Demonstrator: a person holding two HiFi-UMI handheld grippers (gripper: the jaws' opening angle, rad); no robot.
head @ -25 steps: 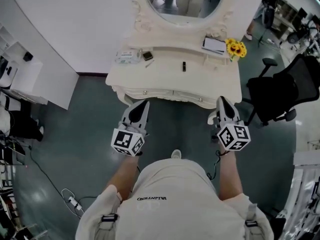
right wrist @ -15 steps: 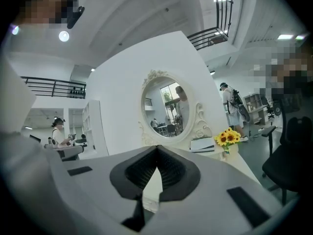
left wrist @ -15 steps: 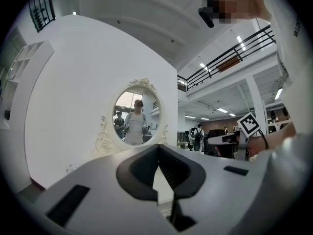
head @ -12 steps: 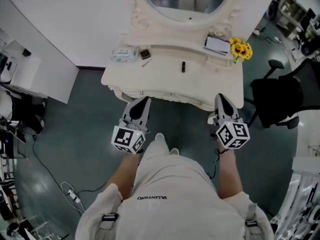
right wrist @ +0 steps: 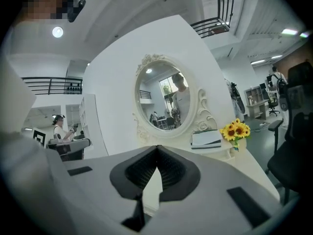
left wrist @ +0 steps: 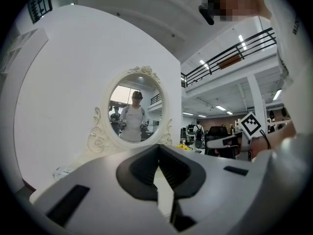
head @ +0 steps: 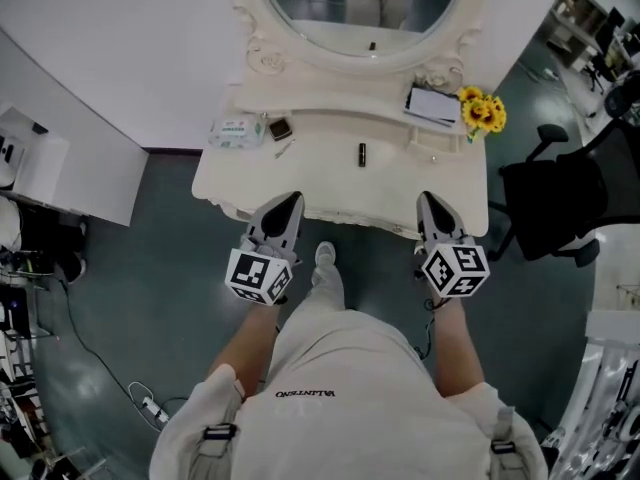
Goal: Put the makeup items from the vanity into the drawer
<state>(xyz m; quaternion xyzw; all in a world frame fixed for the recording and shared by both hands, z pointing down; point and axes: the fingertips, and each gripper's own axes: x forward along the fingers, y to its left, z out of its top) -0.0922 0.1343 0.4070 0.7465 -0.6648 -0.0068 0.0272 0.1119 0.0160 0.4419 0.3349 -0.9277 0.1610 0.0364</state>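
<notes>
- we see a cream-white carved vanity [head: 320, 178] with an oval mirror [head: 350, 8] at its back edge.
- the left gripper [head: 288, 204] has its jaws together, tip against tip, with nothing between them; its tips sit over the vanity's front edge, left of the middle.
- the right gripper [head: 431, 201] also has its jaws pressed together and empty; it sits over the front edge towards the right, well apart from the left one.
- a small black tube [head: 362, 153] rests near the middle of the vanity top, touched by neither gripper.
- a small dark square compact [head: 280, 128] lies towards the back left, just beside a flat pale green-and-white packet [head: 237, 128] near the left edge.
- a thin dark pencil [head: 284, 150] lies just in front of the compact.
- a flat white box [head: 432, 103] sits on the raised back ledge at the right, with yellow sunflowers [head: 481, 113] at the back right corner.
- a black office chair [head: 545, 198] stands to the right of the vanity.
</notes>
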